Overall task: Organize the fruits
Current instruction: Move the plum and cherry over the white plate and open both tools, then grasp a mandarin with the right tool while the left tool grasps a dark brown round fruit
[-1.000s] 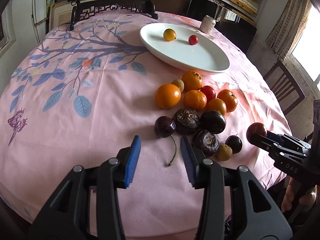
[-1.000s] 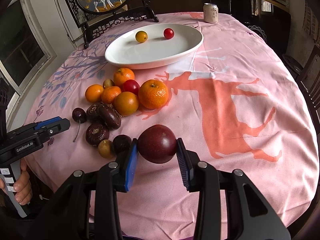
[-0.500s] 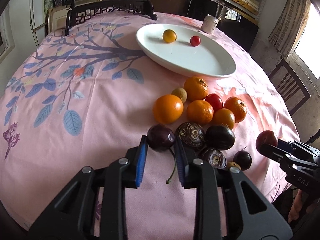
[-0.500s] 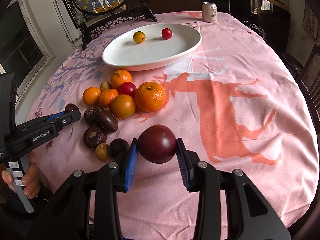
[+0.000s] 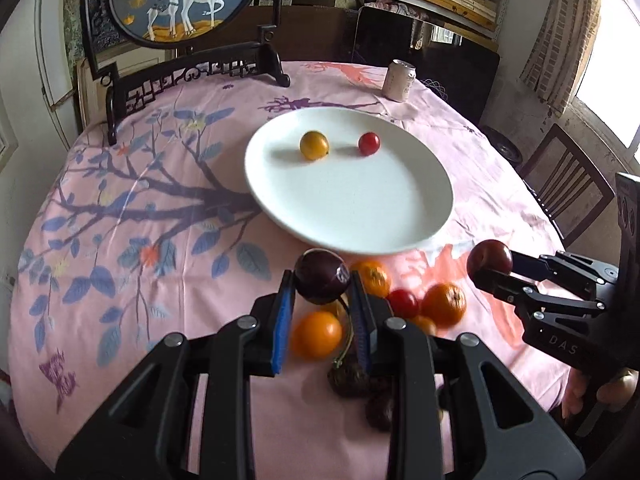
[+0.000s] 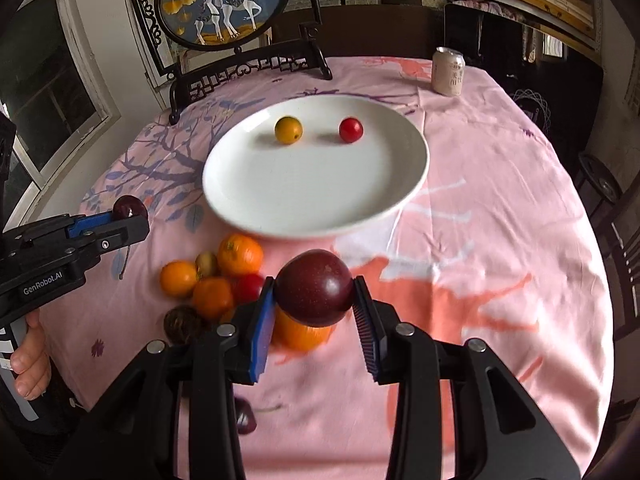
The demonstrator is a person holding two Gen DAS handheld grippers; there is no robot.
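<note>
L gripper (image 5: 322, 304) is clamped on a small dark-purple stemmed cherry (image 5: 322, 276), R gripper (image 6: 314, 312) on a round maroon plum (image 6: 314, 286); both above the loose fruit pile near the white oval plate's (image 6: 248, 212) front rim. Smooth, soft skins: grip across widest part, light squeeze.

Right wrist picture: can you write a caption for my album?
Right tongs squeeze a dark plum above oranges, facing a white plate with two small fruits.

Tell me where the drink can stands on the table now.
The can stands upright at the far right of the table, beyond the white plate and right of the deer screen; in the left wrist view it is likewise behind the plate.
</note>
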